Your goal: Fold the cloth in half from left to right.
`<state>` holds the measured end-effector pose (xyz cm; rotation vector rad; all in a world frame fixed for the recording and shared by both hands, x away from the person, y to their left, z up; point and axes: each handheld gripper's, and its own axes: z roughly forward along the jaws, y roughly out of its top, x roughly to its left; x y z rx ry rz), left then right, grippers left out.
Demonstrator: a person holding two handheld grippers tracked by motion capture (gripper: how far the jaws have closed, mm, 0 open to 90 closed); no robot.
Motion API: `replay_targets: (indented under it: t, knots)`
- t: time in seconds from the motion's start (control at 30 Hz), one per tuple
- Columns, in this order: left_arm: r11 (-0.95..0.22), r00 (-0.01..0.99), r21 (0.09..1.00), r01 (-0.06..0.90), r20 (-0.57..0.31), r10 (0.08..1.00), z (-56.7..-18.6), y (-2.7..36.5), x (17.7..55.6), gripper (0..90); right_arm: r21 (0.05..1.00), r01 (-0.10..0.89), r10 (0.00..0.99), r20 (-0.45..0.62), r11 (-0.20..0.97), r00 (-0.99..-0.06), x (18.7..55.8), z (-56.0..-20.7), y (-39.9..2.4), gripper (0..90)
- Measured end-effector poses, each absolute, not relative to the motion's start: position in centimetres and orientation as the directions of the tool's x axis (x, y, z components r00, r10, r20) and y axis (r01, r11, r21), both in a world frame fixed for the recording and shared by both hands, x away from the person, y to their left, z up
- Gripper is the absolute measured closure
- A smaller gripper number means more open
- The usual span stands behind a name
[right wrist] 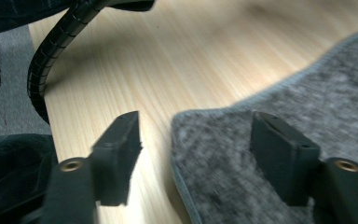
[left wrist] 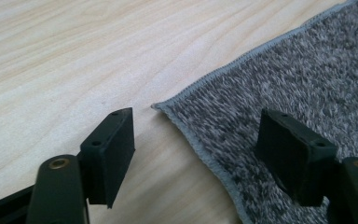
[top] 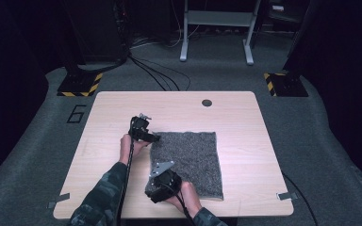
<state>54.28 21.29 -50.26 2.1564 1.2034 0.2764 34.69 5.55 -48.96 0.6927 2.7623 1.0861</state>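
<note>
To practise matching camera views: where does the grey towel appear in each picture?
High view: towel lies right of centre on the table.
Left gripper view: right side, one corner between the open jaws.
Right gripper view: lower right, a corner between the jaws.
Shared landmark: its stitched hem.

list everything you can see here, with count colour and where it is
cloth: 1, mottled grey with a pale hemmed edge, flat on the table right of centre
table: 1, light wood, middle of the room
hole: 1, dark, round, near the table's far edge
frame: 1, pale grey metal, on the floor beyond the table
cables: several, black, on the grey carpet
left gripper: 1, black, jaws open astride the cloth's far left corner
right gripper: 1, black, jaws open astride the cloth's near left corner
sleeves: 2, camouflage, bottom edge
</note>
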Motion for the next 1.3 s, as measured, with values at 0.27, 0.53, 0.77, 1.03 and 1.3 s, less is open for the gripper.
replay_targets:
  t: [0.27, 0.53, 0.77, 1.03, 1.3]
  knots:
    - [-0.39, 0.567, 0.625, 0.676, -0.104, 0.817, -50.6, 21.0, 54.3, 45.5, 0.624, 0.35, 0.427, 0.027, 0.699, -0.904, 34.6, -50.9, 7.6, 58.1]
    - [-0.39, 0.567, 0.639, 0.663, -0.089, 0.819, -50.7, 21.2, 54.5, 50.8, 0.636, 0.346, 0.441, 0.01, 0.69, -0.897, 34.6, -51.1, 7.5, 73.1]
    - [-0.426, 0.586, 0.632, 0.647, -0.055, 0.808, -50.7, 20.9, 54.3, 68.9, 0.643, 0.366, 0.481, -0.005, 0.673, -0.877, 34.5, -51.2, 7.4, 85.0]
    - [-0.443, 0.588, 0.633, 0.635, -0.025, 0.808, -50.6, 20.4, 54.2, 87.5, 0.646, 0.375, 0.488, 0.004, 0.665, -0.873, 34.3, -51.2, 7.0, 87.3]
    - [-0.441, 0.588, 0.65, 0.619, -0.01, 0.809, -49.6, 20.2, 54.1, 88.3, 0.711, 0.373, 0.499, 0.036, 0.596, -0.866, 33.8, -49.8, 5.3, 87.5]
